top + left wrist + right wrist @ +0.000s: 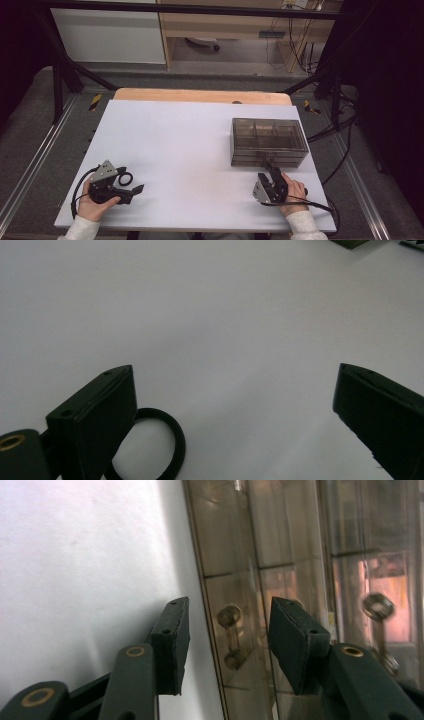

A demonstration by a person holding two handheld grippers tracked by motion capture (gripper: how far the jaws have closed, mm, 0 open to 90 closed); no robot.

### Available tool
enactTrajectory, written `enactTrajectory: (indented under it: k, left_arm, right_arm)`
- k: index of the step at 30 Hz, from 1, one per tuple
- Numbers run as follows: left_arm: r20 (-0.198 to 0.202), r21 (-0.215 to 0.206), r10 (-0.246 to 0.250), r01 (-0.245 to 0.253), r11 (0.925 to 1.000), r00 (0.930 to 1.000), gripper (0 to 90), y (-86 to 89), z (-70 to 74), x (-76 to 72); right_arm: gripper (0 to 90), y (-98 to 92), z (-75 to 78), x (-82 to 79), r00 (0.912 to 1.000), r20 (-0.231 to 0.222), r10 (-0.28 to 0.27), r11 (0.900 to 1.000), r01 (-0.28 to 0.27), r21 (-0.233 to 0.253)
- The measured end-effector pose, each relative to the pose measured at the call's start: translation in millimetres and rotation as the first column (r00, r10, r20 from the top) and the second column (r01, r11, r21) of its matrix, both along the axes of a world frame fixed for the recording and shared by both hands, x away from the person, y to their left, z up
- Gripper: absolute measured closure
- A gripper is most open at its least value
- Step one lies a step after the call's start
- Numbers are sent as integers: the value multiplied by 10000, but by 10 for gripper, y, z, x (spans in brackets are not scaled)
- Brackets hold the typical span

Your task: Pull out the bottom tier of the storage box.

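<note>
Right gripper (pixel 227 625), jaws apart, straddles drawer handle (pixel 229 637) of box (pixel 268 141), lower right; left gripper (pixel 235 410) wide open beside ring (pixel 165 450), lower left.

High view: looking forward and down over the whole tabletop (pixel 190 135). Left tool view: skimming low across it. Right tool view: facing the drawer box (pixel 300 555) close up; box shared with high view (pixel 268 141).

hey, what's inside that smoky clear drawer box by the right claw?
The drawer box shows inner dividers and drawer fronts with small handles. Its tinted, reflective walls hide any contents. The right claw stands open at a handle.
</note>
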State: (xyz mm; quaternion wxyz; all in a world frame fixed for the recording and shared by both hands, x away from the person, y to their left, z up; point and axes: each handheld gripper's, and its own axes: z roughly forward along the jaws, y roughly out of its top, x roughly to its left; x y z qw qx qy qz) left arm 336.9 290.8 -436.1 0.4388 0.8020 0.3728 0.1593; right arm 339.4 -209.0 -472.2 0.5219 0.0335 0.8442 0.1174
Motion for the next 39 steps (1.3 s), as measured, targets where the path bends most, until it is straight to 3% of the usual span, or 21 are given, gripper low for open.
enactTrajectory:
  k: [14, 18, 39]
  left_arm:
    - [16, 7, -6, 6, 10000, 10000, 40, -8, -1, -1]
    - [24, -6, 6, -6, 10000, 10000, 39, -10, -1, -3]
    - [38, 22, 11, -11, 10000, 10000, 42, -11, -2, -2]
  right_arm:
    - [617, 66, -115, 23, 9982, 571, 199, 9964, -151, -831]
    - [636, 64, -118, 19, 9965, 832, 73, 9969, -7, -792]
    - [742, 75, -203, 48, 9927, 1182, -259, 9877, 437, -1504]
